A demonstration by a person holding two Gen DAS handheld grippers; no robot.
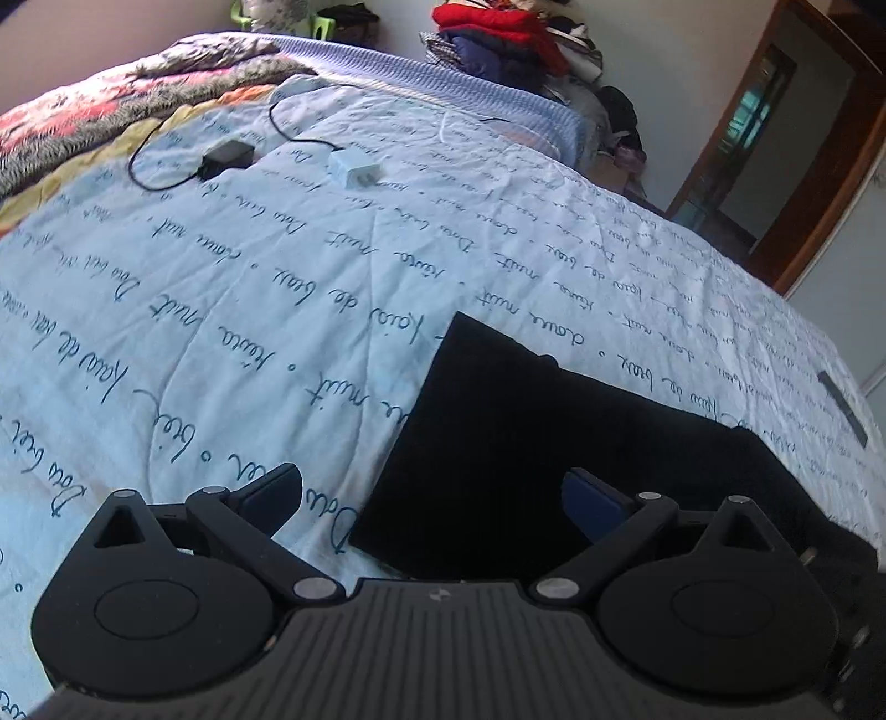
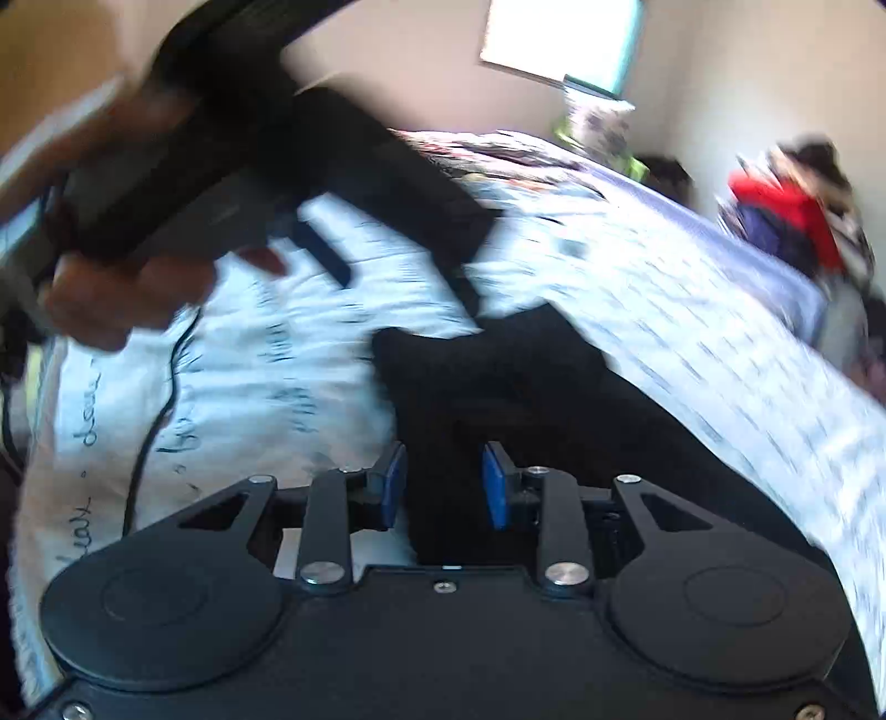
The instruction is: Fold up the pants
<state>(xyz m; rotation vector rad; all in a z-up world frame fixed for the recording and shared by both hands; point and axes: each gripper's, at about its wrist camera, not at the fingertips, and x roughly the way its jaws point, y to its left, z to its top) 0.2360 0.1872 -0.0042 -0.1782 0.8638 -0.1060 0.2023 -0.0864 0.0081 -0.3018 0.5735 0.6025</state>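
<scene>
The left gripper (image 1: pixel 434 495) has its jaws spread wide with nothing between the pads; it hangs above the near edge of the black pants (image 1: pixel 498 443), which lie as a flat, squared-off dark panel on the pale blue quilt (image 1: pixel 221 288) with script printed over it. The neat edges suggest a fold is already made, and the empty gripper looks free to reach for another edge or to smooth the cloth. The right gripper (image 2: pixel 443 487) has its blue pads (image 2: pixel 394 482) drawn partway together over the same dark fabric; the jaws look apart and free of the cloth, though blur and black on black make that uncertain. Beyond it the person's hand (image 2: pixel 122 299) grips the left tool's handle, crossing the upper left of that view. Further off on the quilt sit a black adapter (image 1: pixel 227 158) and a white charger (image 1: pixel 354 169) with their cable, well clear of the pants. A pile of clothes (image 1: pixel 498 44) stands past the bed. The pants' near end is hidden under both grippers.
</scene>
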